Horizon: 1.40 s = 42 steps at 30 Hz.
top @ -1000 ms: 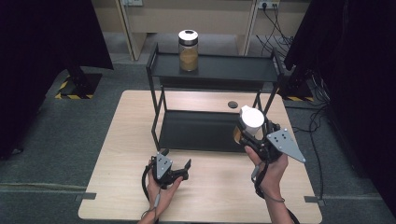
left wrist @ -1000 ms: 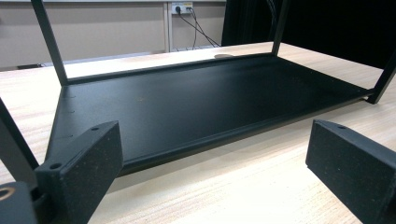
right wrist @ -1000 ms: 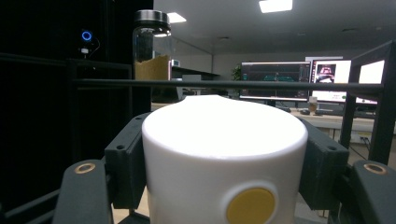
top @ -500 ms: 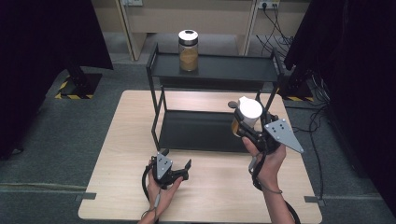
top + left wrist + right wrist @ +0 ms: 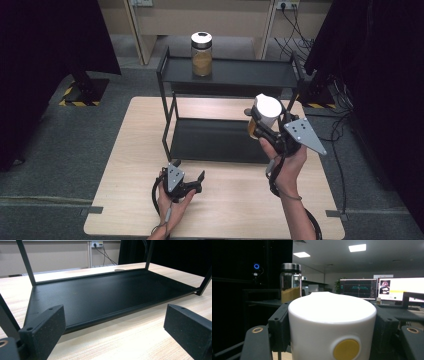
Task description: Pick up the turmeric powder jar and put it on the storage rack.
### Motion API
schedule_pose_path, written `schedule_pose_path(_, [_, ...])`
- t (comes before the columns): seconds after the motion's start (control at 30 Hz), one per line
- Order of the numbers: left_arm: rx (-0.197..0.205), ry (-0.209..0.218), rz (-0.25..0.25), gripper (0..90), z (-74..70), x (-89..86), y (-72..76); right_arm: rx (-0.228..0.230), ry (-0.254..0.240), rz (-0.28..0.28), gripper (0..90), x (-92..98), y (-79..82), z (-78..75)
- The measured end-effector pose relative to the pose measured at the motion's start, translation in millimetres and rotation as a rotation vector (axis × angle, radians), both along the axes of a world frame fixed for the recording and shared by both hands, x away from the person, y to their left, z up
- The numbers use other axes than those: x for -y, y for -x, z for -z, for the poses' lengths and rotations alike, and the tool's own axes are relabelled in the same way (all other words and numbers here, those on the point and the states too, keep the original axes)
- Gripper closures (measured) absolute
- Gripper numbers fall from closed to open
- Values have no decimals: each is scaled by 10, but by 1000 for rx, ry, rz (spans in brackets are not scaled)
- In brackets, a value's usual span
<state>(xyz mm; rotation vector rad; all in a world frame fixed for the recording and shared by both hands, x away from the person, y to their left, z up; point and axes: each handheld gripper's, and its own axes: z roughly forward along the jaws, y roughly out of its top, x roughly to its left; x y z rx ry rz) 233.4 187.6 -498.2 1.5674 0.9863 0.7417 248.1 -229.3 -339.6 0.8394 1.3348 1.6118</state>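
Your right gripper [image 5: 262, 125] is clamped on the white-lidded jar [image 5: 267, 111], up beside the rack [image 5: 225, 75]; its own view adds a yellow dot. Left gripper [image 5: 192, 182] rests wide open, empty, on the table [image 5: 130, 150].

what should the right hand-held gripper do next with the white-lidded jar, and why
Probably keep lifting the white-lidded jar toward the top shelf. The right hand-held gripper grips it in mid-air beside the rack, below that shelf, where the other jar already stands with free space beside it.

Grey carpet floor [image 5: 60, 145] surrounds my wooden table [image 5: 125, 165]; black curtains [image 5: 45, 45] hang left and right, ceiling lights [image 5: 357, 247] glow overhead.
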Motion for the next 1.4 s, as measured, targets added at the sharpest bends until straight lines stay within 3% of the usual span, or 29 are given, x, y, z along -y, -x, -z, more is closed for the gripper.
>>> schedule_pose_path(0.6, [-2,1,2,30,-2,-3,-4,16,4,13,312,-76,-174,-404])
schedule_pose_path(1.4, [0,0,6,30,0,-11,-4,13,-3,35,312,-181,-421,-816])
